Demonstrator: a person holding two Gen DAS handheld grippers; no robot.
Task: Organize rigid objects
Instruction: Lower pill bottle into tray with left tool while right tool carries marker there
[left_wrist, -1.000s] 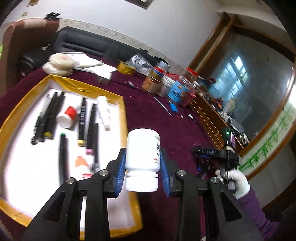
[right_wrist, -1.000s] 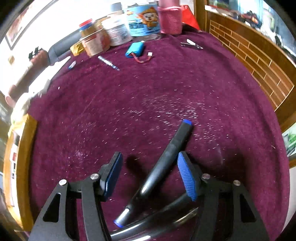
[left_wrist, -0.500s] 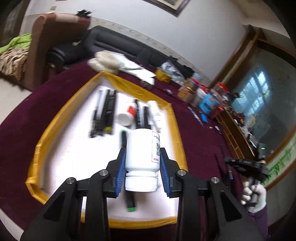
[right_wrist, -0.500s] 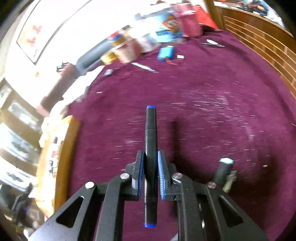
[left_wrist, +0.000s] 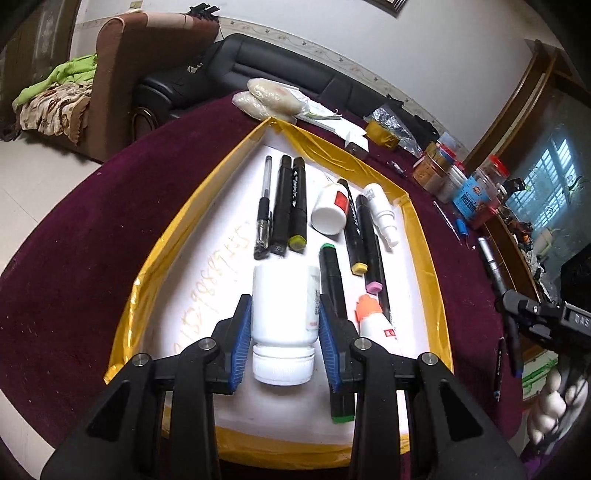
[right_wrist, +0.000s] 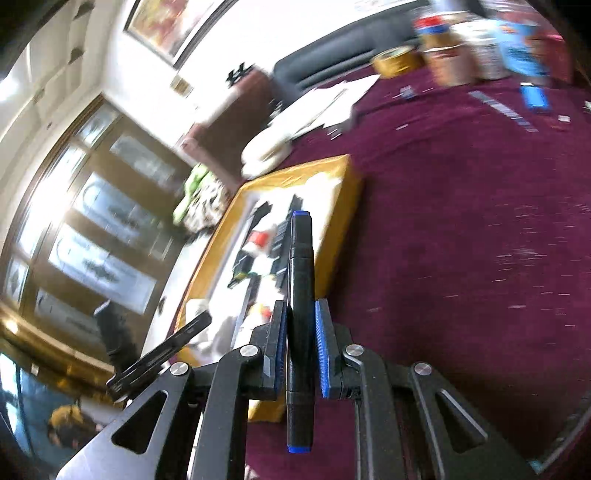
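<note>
The left gripper (left_wrist: 284, 336) is clamped on a white bottle (left_wrist: 282, 306): both blue pads press its sides, and the cap end points back toward the camera. The bottle hangs over the near half of a yellow-rimmed tray (left_wrist: 155, 258) with a white floor, which rests on the maroon surface (left_wrist: 74, 240).

Tray contents, left wrist view:
- A clear pen (left_wrist: 264, 206) and two black markers (left_wrist: 290, 203) lie side by side in the far left part.
- A small white jar with a red label (left_wrist: 330, 210) lies on its side near the middle.
- A green-capped marker (left_wrist: 334, 295) lies just beside the right pad and passes under it.
- Two further markers, one yellow-tipped (left_wrist: 354, 229) and one pink-tipped (left_wrist: 375, 258), lie right of it.
- A white spray bottle (left_wrist: 382, 214) lies near the right rim.
- An orange-capped bottle (left_wrist: 373, 321) lies near the right pad.

The right gripper (right_wrist: 300, 347) is clamped on a black marker with blue ends (right_wrist: 300, 314). Its jaws have just closed on the marker, which runs lengthwise between the pads and projects past them at both ends. This gripper is over the maroon surface, beside the tray's rim; the right wrist view is motion-blurred. A gloved hand (left_wrist: 550, 406) grips its handle at the right edge of the left wrist view.

Jars and cans (left_wrist: 454, 177) stand at the far right of the surface.
</note>
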